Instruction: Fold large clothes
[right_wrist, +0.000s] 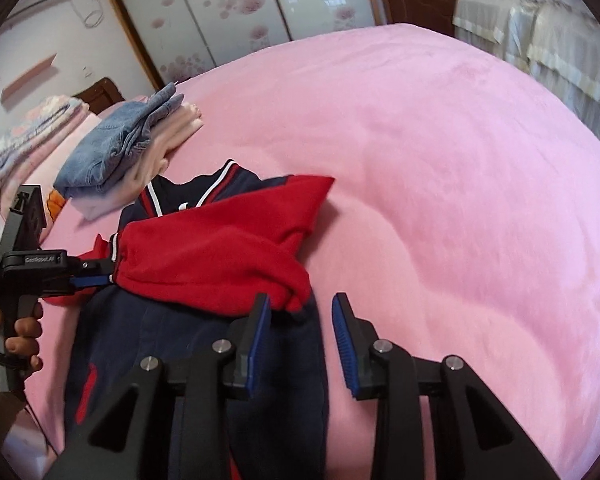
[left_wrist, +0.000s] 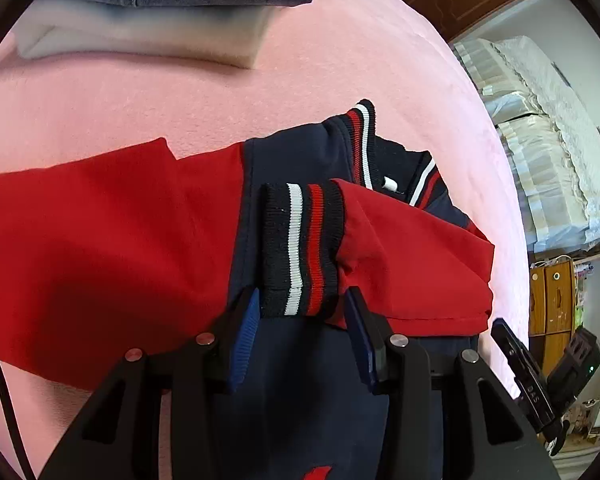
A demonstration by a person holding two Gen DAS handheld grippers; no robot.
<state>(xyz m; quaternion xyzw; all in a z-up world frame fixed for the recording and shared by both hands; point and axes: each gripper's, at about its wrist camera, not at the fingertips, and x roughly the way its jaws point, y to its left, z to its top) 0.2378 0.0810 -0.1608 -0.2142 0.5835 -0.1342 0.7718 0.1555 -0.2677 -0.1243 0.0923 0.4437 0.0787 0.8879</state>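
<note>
Both hand-held grippers hover low over a navy and red jacket [right_wrist: 204, 344] spread on a pink bedspread [right_wrist: 440, 168].

Seen from the right wrist, the left gripper [right_wrist: 94, 280] sits at the jacket's left edge, held by a hand [right_wrist: 22, 336] whose arm is cut off by the frame. Its blue pads stand apart on either side of the striped cuff [left_wrist: 302, 250], which lies between them; I see a gap at each pad, so nothing is clamped. The left wrist view bears this out: the cuff rests on the navy body of the jacket, with its open end toward the camera and its ribbing running away from it.

Only part of the jacket shows. Its hem end runs off the bottom of both pictures, hidden under the gripper frames. The long axis runs from that near end up to the striped collar [left_wrist: 364, 140], which points away from the camera toward the folded clothes. One red sleeve [left_wrist: 100, 248] stretches out to the left of the jacket body and is cut by the picture's edge; the other red sleeve [left_wrist: 412, 264] is folded across the chest from the right, ending in the cuff.

Beyond the collar lies a stack of folded clothes [right_wrist: 116, 152], denim on pale fabric, blurred in the left wrist view.

To the jacket's right, the right gripper [right_wrist: 300, 312] has its jaws parted, one pad just beside the bunched red sleeve, the other over bare bedspread. It grips nothing.
</note>
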